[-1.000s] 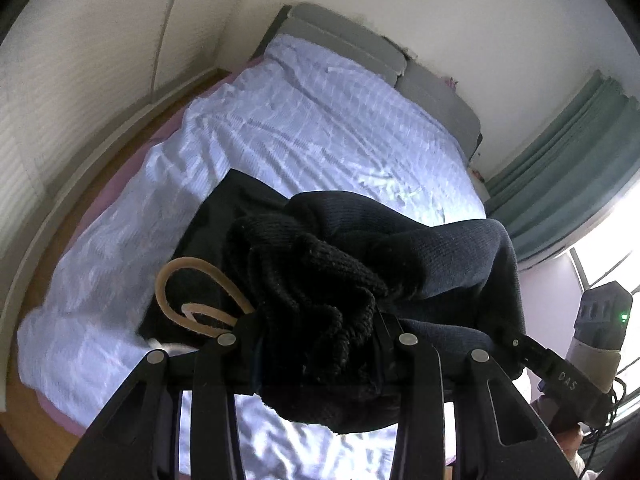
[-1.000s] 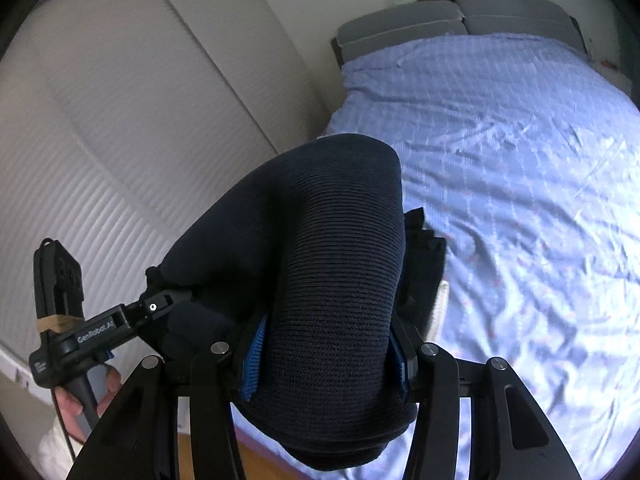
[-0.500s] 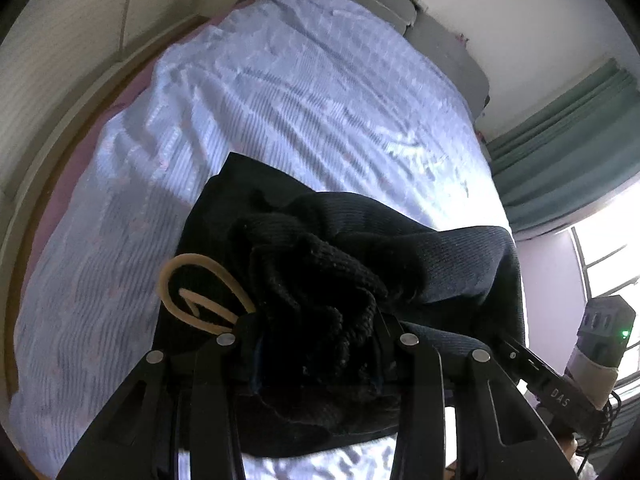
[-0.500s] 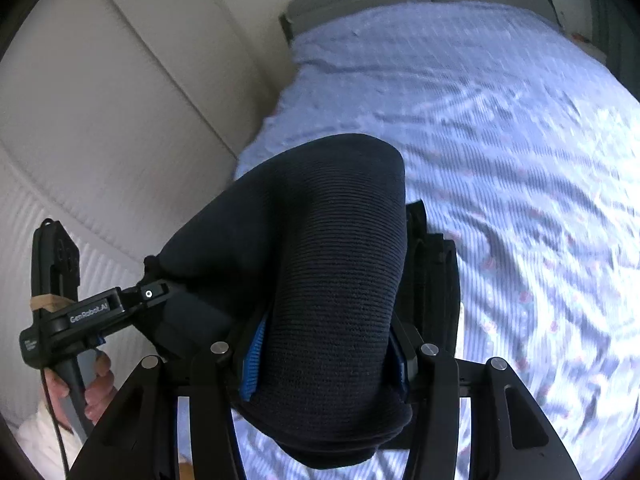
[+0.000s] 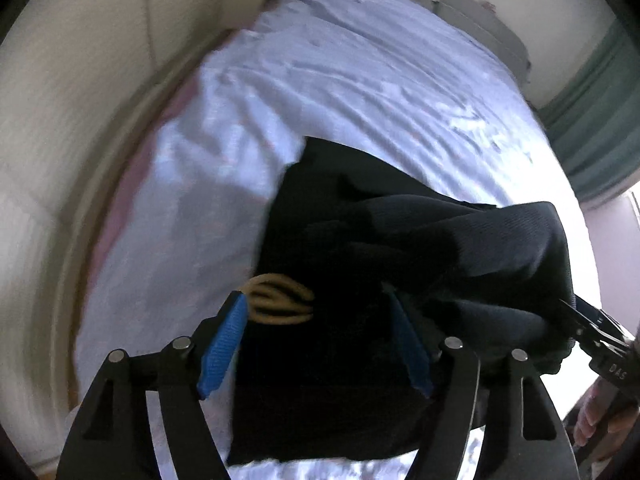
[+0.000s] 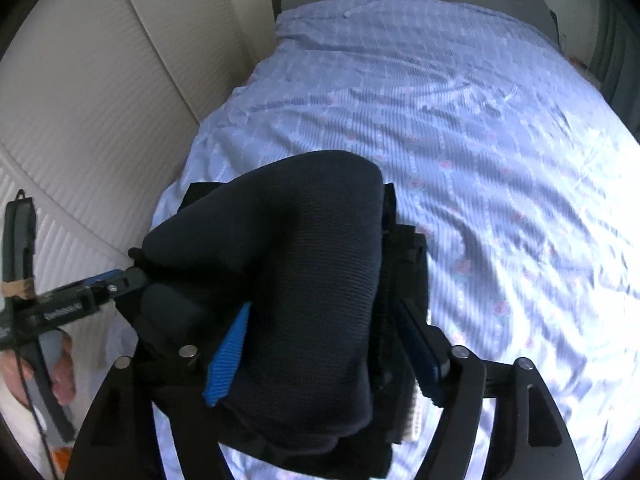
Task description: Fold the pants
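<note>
Over the near end of the bed [image 6: 460, 128], both grippers point toward the headboard with the dark pants [image 6: 304, 280] bunched between them. The left gripper [image 5: 316, 320] has its jaws spread wide, fabric lying between them. The right gripper's [image 6: 320, 332] jaws are parted around a thick fold. Bare sheet stretches ahead; a wall [image 6: 100, 92] borders the left edge.

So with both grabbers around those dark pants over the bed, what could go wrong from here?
Three risks:
1. The left gripper looks open, so the pants could slump and lose the fold.
2. The tan drawstring beside its blue pad might snag.
3. The bundle sits near the bedsheet's near edge, so it might slide off.
</note>
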Motion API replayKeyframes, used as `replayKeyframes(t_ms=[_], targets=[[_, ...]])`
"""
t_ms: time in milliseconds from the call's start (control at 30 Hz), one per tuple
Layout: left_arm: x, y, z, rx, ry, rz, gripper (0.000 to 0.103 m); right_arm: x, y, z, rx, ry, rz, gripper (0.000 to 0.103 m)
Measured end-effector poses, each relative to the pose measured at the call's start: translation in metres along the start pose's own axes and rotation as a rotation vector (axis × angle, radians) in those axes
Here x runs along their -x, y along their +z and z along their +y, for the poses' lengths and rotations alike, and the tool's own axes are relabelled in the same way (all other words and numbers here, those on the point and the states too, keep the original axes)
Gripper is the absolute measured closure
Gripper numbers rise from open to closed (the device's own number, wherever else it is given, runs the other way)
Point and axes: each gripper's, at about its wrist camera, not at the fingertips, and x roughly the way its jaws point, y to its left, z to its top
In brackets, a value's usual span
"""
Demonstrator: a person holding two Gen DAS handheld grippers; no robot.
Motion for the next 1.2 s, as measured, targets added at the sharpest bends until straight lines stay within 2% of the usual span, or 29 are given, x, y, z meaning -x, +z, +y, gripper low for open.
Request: replayKeyframes(t_ms=[167,267,333,433,500,567,933,1200], targets=[[0.046,-0.030,-0.010,-0.051,0.163,-0.069,0.030,0.029,-0.014,-0.019,-0.021,0.013,-0.010,0.024],[0.074,-0.054,-0.035,-0.108,0.203,-0.103,0.029,0.060,-0.031,-0.029,0.008,0.008,-0.031,0.024],[0.095,-0.075,-0.060,-0.145,0.211,-0.130,0.024,0.085,-0.045,-0.038,0.046,0.015,-0.049,0.023],[0.125,-0.107,-0.103,-0.169,0.195,-0.188,0.015,0.123,-0.065,-0.051,0.098,-0.007,-0.088,0.011],[0.142,-0.128,-0.134,-0.165,0.169,-0.217,0.010,0.157,-0.083,-0.067,0.119,-0.023,-0.128,0.010],[0.157,-0.150,-0.173,-0.174,0.131,-0.239,0.009,0.185,-0.098,-0.084,0.124,-0.043,-0.151,0.005],[0.235,-0.242,-0.352,-0.189,0.046,-0.341,0.001,0.337,-0.183,-0.212,0.069,-0.106,-0.263,0.004],[0.285,-0.299,-0.457,-0.259,0.042,-0.423,0.000,0.433,-0.237,-0.292,0.034,-0.114,-0.327,0.004]])
